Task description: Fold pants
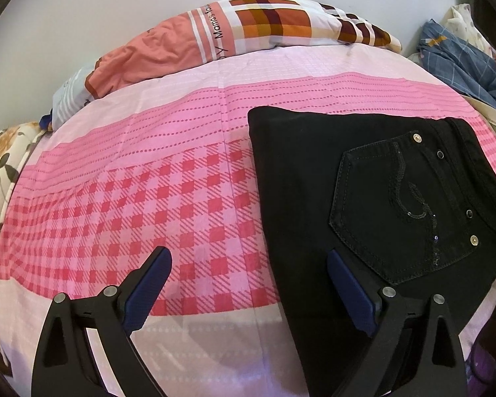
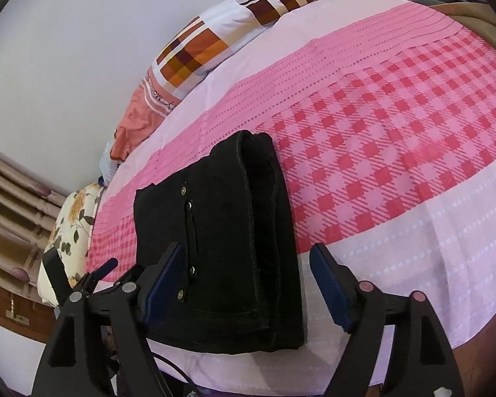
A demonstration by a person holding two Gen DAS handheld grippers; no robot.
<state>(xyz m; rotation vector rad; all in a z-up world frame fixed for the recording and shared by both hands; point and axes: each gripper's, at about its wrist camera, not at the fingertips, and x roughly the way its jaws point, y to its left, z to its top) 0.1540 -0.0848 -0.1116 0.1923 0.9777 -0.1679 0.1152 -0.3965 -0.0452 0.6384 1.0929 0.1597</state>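
The black pants [image 2: 221,231] lie folded into a compact stack near the front edge of the bed [image 1: 148,198], on a pink checked bedsheet [image 2: 380,165], with a studded back pocket [image 1: 406,211] facing up. A plaid pillow [image 1: 264,23] sits at the far side against the wall, a floral cushion [image 2: 72,218] lies off one edge, and blue checked cloth [image 1: 459,56] is bunched at the other. Nothing lies on the pants. The left gripper [image 1: 248,261] hangs tilted down over the sheet beside the stack's edge, jaws wide apart and empty. The right gripper [image 2: 248,258] points down over the stack, jaws apart, pressing nothing.
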